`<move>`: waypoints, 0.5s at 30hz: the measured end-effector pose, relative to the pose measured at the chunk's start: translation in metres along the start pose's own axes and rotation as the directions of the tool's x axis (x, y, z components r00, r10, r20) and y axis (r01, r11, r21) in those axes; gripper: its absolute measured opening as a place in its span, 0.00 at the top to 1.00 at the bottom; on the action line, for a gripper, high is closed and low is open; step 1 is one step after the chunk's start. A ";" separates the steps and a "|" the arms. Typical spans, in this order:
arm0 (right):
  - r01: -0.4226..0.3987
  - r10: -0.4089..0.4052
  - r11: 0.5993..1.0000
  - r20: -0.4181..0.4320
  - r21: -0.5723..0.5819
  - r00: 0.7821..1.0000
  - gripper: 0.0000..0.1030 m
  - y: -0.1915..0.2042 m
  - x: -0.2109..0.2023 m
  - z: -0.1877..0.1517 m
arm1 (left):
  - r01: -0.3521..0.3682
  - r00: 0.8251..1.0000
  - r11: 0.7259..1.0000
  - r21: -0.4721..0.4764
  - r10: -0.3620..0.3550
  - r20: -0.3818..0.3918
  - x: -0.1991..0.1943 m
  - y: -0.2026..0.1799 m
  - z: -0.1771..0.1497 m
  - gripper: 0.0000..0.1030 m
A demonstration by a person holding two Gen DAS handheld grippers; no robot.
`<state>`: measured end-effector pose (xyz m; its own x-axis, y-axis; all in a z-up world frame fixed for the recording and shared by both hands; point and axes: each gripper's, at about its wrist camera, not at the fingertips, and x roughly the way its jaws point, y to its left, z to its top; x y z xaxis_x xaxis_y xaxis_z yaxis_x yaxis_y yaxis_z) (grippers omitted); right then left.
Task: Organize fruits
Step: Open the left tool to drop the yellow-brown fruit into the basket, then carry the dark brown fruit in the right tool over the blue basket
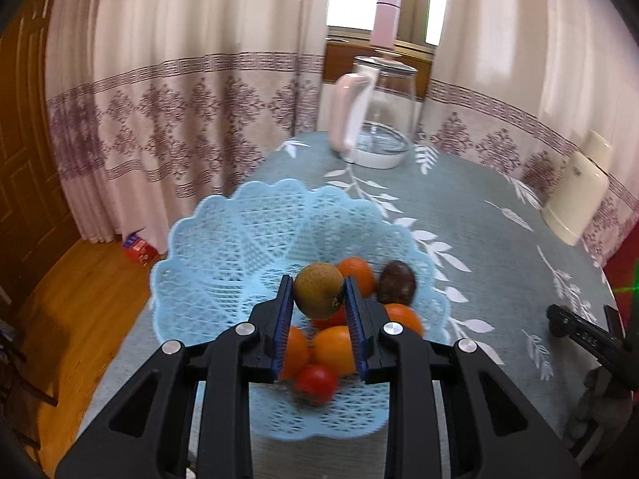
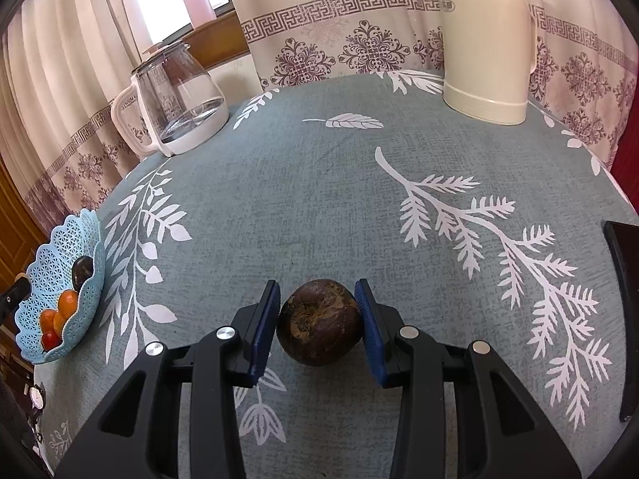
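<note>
A light-blue lattice basket (image 1: 239,239) stands near the left edge of the table and holds several oranges (image 1: 333,349), a red fruit (image 1: 315,383) and a dark brown fruit (image 1: 396,282). My left gripper (image 1: 316,280) hangs over the basket, shut on a round brownish-green fruit (image 1: 318,295). In the right wrist view the basket (image 2: 96,247) sits far to the left. My right gripper (image 2: 317,285) is low over the tablecloth with its blue pads (image 2: 369,327) against both sides of a dark brown wrinkled fruit (image 2: 319,323).
A glass kettle (image 2: 175,99) with a white handle stands at the back left, and a cream jug (image 2: 485,48) at the back right. A pink bottle (image 1: 385,20) sits on the windowsill. Curtains hang behind the table. The table drops to a wooden floor (image 1: 80,299) on the left.
</note>
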<state>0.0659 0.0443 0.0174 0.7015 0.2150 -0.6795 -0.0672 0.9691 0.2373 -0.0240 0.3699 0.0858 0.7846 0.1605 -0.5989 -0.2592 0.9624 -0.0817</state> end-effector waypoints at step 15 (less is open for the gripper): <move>0.005 -0.005 1.000 0.006 -0.005 1.000 0.62 0.001 -0.001 -0.001 | -0.071 0.997 0.995 -0.077 0.072 0.014 -0.005 0.033 0.002 0.64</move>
<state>0.0644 0.0450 0.0182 0.7063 0.2094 -0.6762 -0.0674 0.9708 0.2302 -0.0356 0.4013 0.0882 0.7716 0.2325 -0.5921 -0.3565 0.9290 -0.0998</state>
